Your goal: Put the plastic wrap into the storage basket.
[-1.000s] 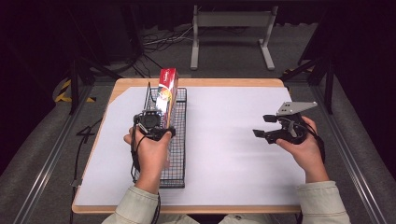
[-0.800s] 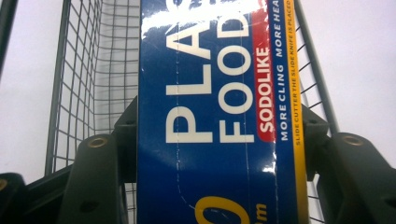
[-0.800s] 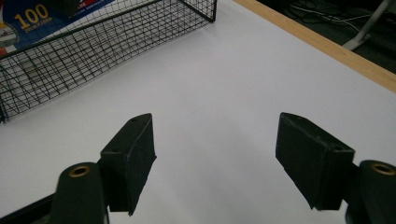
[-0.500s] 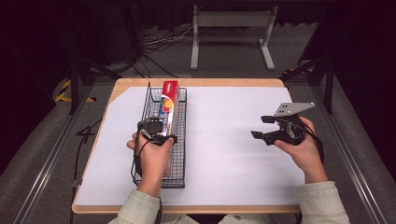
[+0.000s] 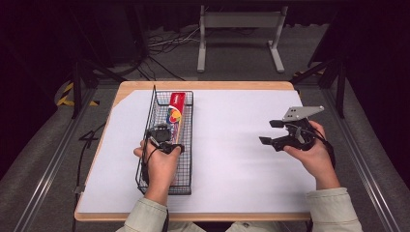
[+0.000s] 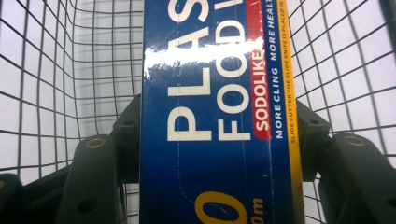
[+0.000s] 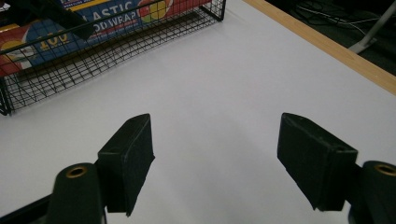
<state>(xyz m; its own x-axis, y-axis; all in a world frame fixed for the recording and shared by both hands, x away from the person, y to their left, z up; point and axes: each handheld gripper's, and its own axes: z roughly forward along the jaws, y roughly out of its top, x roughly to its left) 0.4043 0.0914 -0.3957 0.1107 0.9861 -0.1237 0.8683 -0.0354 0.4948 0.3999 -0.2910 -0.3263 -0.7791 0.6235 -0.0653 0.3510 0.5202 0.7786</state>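
A long plastic food wrap box [image 5: 175, 112], blue and red, lies lengthwise in the black wire basket [image 5: 153, 104] at the table's left. My left gripper [image 5: 167, 137] is inside the basket, shut on the near end of the box. In the left gripper view both black pads [image 6: 128, 135] press the sides of the blue box [image 6: 210, 116]. My right gripper [image 5: 270, 132] hovers open over the white table top at the right, its jaws wide apart with nothing between them [image 7: 215, 154]. From there the box [image 7: 107, 18] and the basket [image 7: 93, 60] appear at the upper left.
A white sheet [image 5: 232, 159] covers the wooden table [image 5: 232, 85]. Black cables and a metal stand [image 5: 239, 29] are on the floor behind the table. Rails run along both sides.
The left gripper has lowered the box from a tilted, raised pose down flat into the basket and drawn back toward the person. The right gripper has hardly moved.
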